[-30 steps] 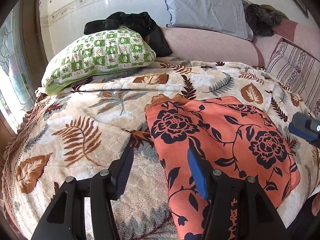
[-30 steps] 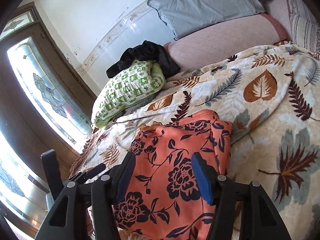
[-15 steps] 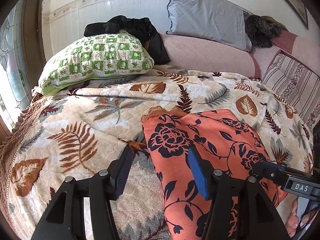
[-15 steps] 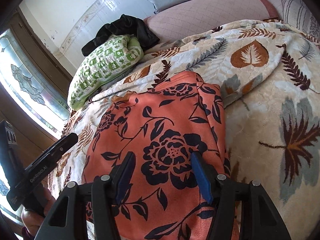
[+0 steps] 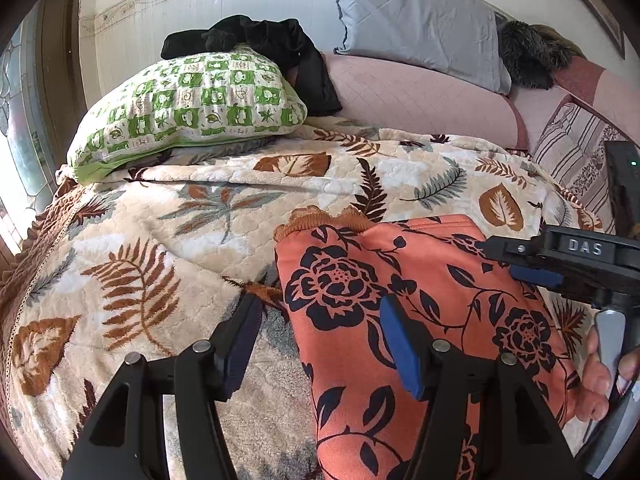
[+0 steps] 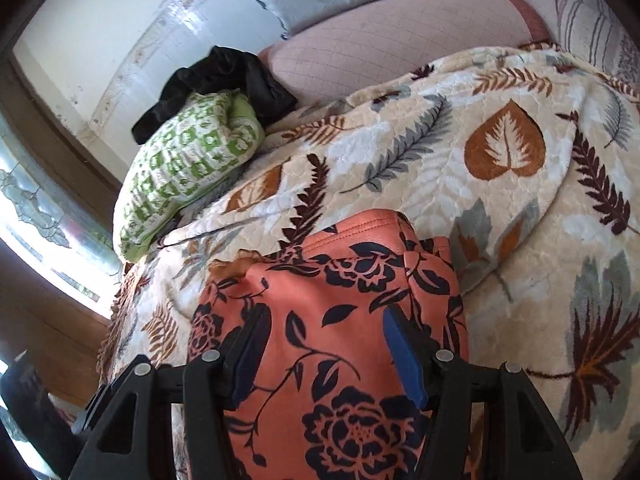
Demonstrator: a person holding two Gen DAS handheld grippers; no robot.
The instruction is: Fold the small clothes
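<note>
Folded orange garment with a black rose print, lying flat on the leaf-patterned blanket that covers the bed; its gathered brown hem faces the pillows.

Surroundings. One green-and-white checked pillow lies at the far left of the bed, with one black garment heaped behind and over it. One grey pillow leans against the white wall, above a pink quilted bolster. One dark furry item sits at the far right, beside a striped cushion. A glazed window in a brown frame closes the left side. Nothing lies on the orange garment.

Claws (two). The left claw has just been opening wider: its blue pads stand apart, one over the blanket and one over the garment's left edge, pressing on neither. The right claw hangs above the garment's middle, pads apart, with cloth seen between them but not pinched. In the left wrist view the right claw enters from the right edge over the garment, and the fingers of the hand holding it show below.

Count: three pillows or cushions, one bolster, two garments, one blanket.
</note>
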